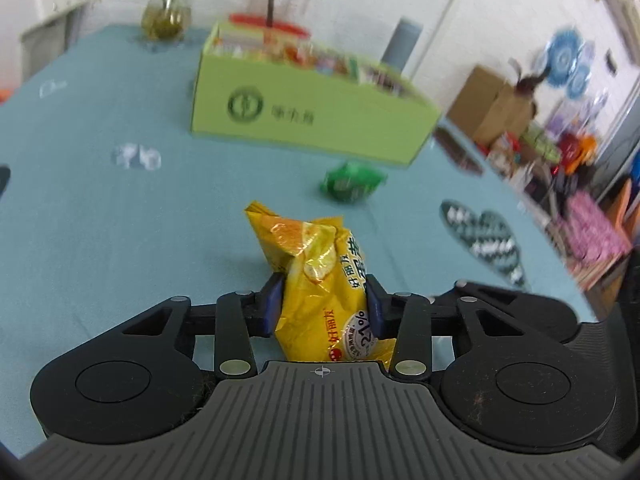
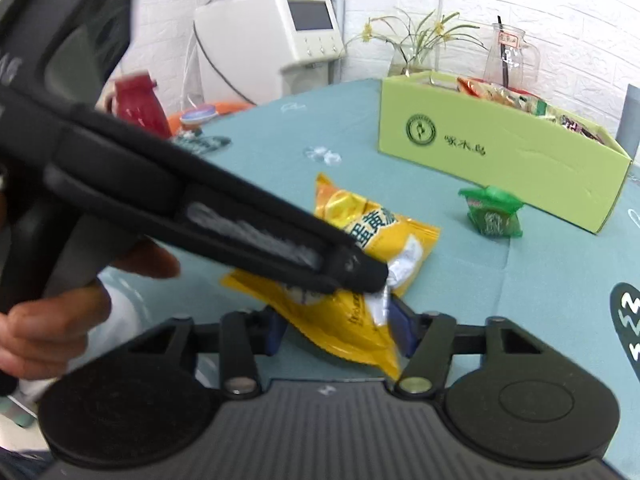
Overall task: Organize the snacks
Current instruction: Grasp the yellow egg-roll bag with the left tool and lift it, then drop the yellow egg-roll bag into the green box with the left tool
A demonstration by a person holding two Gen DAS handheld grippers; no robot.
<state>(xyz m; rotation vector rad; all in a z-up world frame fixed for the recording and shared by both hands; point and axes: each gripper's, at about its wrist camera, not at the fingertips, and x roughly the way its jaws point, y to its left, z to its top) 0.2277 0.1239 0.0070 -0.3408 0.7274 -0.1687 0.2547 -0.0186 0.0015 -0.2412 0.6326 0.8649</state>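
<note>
— Where's the yellow snack bag [image 1: 320,280] right now?

— Pinched between the blue pads of the left tongs [image 1: 324,304], squeezed at its middle, its top end sticking out over the teal bench [image 1: 100,220].

— And the right tongs [image 2: 340,330]?

— Set around the same yellow bag, a pad [image 2: 402,326] on either side of its lower end. Whether they actually press it, I cannot tell. In the right wrist view the left tool crosses in front, gripped by a bare hand [image 2: 52,320].

— Anything else loose?

— A small green packet [image 2: 494,212] lies on the bench just in front of the light green box [image 2: 500,156], very close to its front wall.

— What's in the box?

— Assorted snack packs, heaped toward its far side. Behind it stand a glass jug [image 2: 510,56] and a vase of yellow flowers [image 2: 412,46].
</note>
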